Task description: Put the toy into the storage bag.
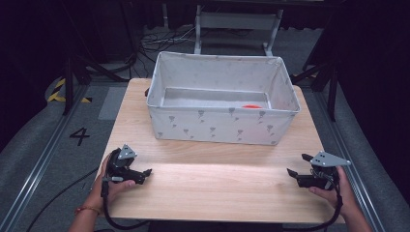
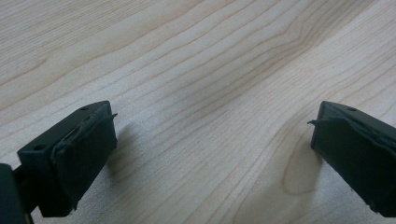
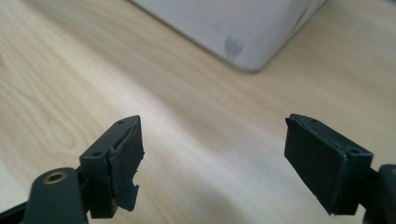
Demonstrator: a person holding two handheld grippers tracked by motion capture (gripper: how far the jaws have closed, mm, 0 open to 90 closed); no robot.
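Observation:
A white fabric bin (image 1: 222,123) with small grey prints stands at the far middle of the light wooden table (image 1: 212,188). Something small and orange-red (image 1: 251,106) lies on its floor at the right. My left gripper (image 1: 144,175) rests low over the table's near left, held in a hand, its jaws open and bare; in the left gripper view (image 2: 212,144) only wood grain lies between them. My right gripper (image 1: 299,165) is low over the near right, jaws open with nothing between them (image 3: 212,158); the bin's corner (image 3: 243,51) shows ahead of it.
The table's near edge runs just behind both hands. Dark floor with cables, rails and a painted 4 (image 1: 80,136) surrounds the table. A metal frame (image 1: 237,21) stands behind the bin.

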